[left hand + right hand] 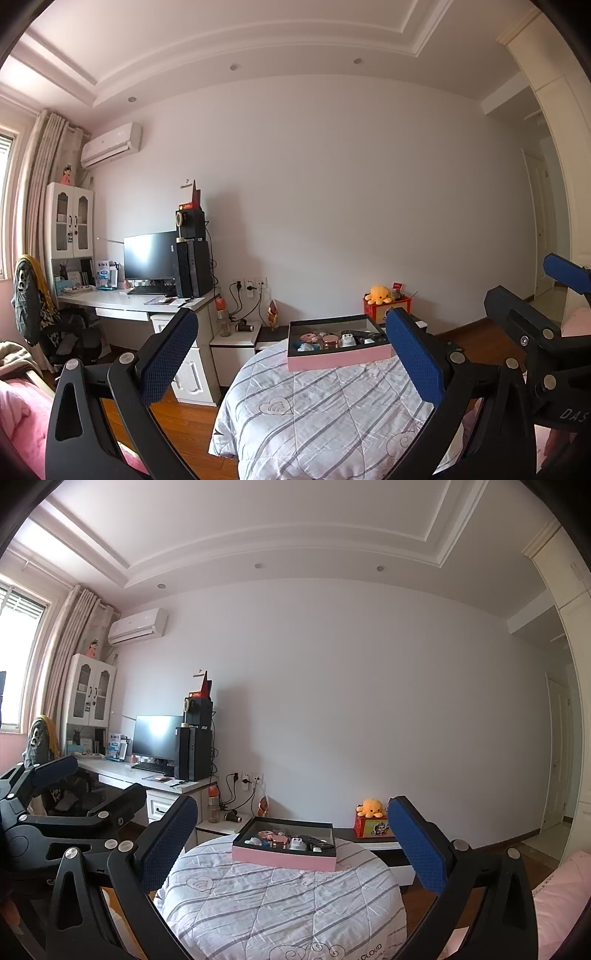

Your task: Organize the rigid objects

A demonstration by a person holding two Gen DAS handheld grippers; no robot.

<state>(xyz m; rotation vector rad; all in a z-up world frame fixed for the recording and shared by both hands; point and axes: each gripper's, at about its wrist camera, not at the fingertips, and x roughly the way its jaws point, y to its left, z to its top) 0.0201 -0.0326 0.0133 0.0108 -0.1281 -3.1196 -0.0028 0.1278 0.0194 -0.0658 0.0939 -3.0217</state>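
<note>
A pink box with black lining sits on a white, grey-striped quilt.

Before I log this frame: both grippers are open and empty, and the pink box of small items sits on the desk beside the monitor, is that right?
Not quite: the pink box sits on the striped quilt of the bed, as the right wrist view shows. The left gripper and right gripper are indeed open and empty.

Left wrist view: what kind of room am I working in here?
Most likely a bedroom that doubles as a study. A quilted bed holds the pink tray of small items, a desk with a monitor stands by the wall, and an air conditioner hangs above.
</note>
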